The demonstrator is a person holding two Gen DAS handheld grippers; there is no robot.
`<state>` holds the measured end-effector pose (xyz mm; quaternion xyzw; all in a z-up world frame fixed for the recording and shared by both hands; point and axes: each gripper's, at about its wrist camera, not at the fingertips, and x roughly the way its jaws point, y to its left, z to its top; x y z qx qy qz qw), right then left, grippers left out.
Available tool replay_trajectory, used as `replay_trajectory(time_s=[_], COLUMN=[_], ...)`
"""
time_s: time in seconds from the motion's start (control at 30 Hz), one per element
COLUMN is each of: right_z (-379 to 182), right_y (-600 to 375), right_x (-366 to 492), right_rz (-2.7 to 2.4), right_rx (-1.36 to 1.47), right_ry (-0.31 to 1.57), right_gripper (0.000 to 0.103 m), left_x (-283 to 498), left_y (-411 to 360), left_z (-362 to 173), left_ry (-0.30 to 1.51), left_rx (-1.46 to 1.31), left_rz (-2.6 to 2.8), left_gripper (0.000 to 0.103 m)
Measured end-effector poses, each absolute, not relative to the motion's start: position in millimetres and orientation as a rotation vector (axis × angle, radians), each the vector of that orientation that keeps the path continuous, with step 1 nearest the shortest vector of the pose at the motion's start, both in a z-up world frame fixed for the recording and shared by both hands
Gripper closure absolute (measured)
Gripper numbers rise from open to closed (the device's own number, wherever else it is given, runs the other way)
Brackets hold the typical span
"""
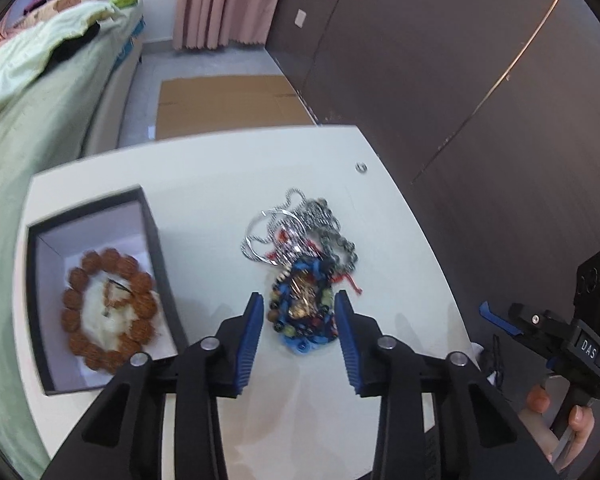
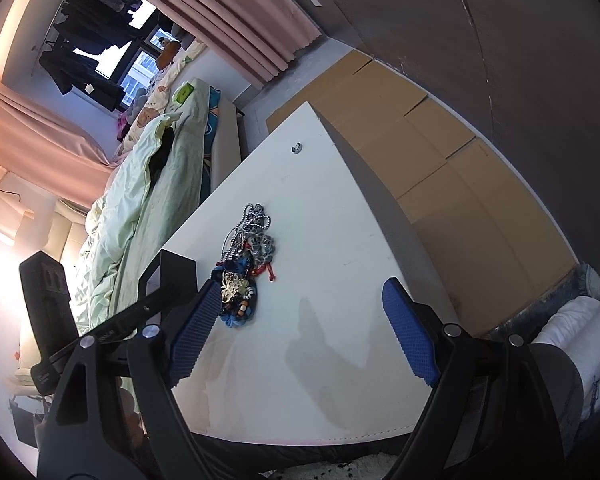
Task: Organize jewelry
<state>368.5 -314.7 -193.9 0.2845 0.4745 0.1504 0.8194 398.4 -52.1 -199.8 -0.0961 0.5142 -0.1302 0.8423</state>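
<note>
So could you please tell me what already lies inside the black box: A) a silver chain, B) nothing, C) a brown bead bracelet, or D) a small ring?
C: the brown bead bracelet lies inside the black box, while the chains stay piled on the table.

One black box (image 1: 156,236), one brown bead bracelet (image 1: 108,312) inside, one tangled jewelry heap (image 1: 304,272), and one small ring (image 1: 360,167) there on the surface (image 1: 220,168).
</note>
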Motion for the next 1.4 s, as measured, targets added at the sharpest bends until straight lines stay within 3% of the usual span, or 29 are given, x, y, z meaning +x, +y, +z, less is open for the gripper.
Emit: replay_trajectory(time_s=[0.27,0.57,0.73,0.87,1.13,1.33,1.4], right_z=[-209,-219,-218,-213,-216,-217,-216], right_y=[-318,-327,-333,-330,-317,-317,-318], right_x=[374,374,372,372,370,370,370], right_rz=[0.320,0.298,0.300,0.324,0.350,0.340,0.338], right_rx=[0.627,0.644,0.656,0.652,0.640,0.641,0.640], right_ry=[1.042,1.060,1.056,1.050,1.062,1.068,1.067], right_gripper=[0.021,0.021,0.021,0.021,0.021,0.021,0.021], left_x=[401,406,407,403,405,409,409], left_y=[-51,-44,-43,-33,-40,-37,-35], left_z=[-230,-240,-244,-241,-237,-247,-250], left_ry=[1.197,1.188,1.145,1.111,1.150,1.140,1.133], left_rx=[-0.308,-0.458,-0.490,-0.552,-0.515,-0.569,-0.604], left_rz=[-0.180,-0.129,-0.135,-0.148,-0.176,-0.170,-0.183], left_gripper=[0.074,0.075,0.081,0.092,0.092,0.086,0.067])
